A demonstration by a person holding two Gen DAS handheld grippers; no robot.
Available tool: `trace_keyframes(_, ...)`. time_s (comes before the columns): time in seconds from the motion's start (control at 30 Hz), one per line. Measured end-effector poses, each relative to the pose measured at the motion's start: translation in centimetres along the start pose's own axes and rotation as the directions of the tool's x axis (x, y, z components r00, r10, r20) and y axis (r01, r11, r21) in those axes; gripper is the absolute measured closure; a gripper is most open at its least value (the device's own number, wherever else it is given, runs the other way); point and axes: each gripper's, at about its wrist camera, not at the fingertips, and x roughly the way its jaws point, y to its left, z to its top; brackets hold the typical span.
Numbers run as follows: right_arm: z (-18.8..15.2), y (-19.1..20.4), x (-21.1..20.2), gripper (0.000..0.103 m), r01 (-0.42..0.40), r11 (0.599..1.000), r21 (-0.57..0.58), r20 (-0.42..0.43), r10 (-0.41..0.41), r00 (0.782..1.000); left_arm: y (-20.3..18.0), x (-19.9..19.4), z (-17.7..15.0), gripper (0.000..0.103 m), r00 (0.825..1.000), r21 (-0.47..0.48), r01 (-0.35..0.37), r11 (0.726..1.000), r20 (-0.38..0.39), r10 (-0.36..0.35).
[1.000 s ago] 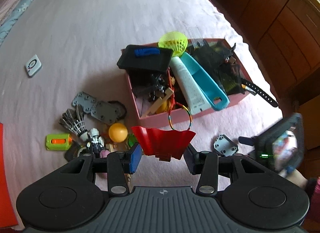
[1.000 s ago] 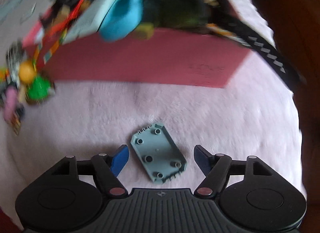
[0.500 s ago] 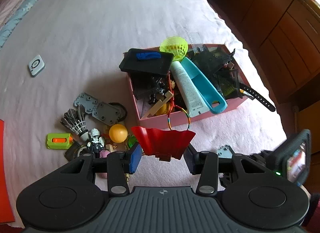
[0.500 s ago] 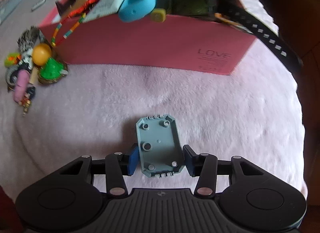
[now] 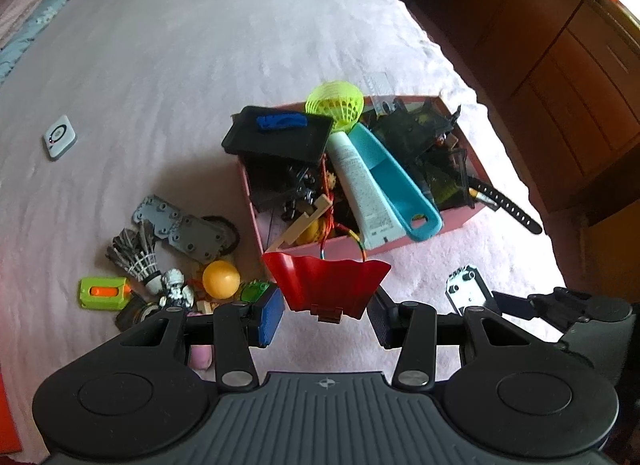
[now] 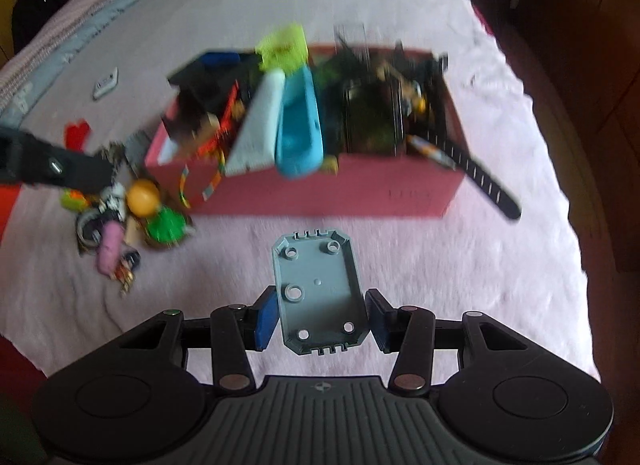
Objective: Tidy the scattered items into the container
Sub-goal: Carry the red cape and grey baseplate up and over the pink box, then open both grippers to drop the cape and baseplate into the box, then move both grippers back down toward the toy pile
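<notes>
Pink blanket [image 6: 440, 265] beneath flat grey studded plate [image 6: 320, 289], notched ends.

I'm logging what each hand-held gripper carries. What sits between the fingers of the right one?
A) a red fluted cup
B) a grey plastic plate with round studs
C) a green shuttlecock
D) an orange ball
B: in the right wrist view the right hand-held gripper has its blue pads closed on the sides of the grey plate, while the red fluted cup is in the left hand-held gripper.
</notes>
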Motion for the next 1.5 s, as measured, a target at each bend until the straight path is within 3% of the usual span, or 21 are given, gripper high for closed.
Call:
trace_keyframes(0.27,4.1,0.2,-1.1,0.054,-0.002,1.000,-0.008,0.061,0.003,0.998,0.0,1.1,2.4,0.057,1.000,-0.008,0.016,1.000,0.015,-0.016)
trace_keyframes(0.67,10.7,-0.9,0.7,0.054,0.029,1.000,-0.007,0.106,-0.028,0.994,-0.5,5.1,6.6,0.057,0.999,0.029,0.033,0.999,-0.017,-0.032)
trace_keyframes(0.87,13.0,-1.4,2.0,0.058,0.031,1.000,-0.004,0.110,-0.030,0.993,-1.0,6.3,8.1,0.048,1.000,0.056,0.016,0.998,-0.022,-0.015)
trace_keyframes(1.0,13.4,-1.7,2.3,0.057,0.035,0.999,0.014,0.111,-0.036,0.993,-0.3,6.4,8.4,0.039,1.000,0.029,0.005,1.000,-0.022,-0.005)
trace_keyframes(1.5,10.0,-1.7,-0.4,0.047,0.006,0.999,0.051,0.116,-0.012,0.993,0.8,3.3,4.9,0.028,0.998,-0.034,-0.051,0.998,-0.036,0.050)
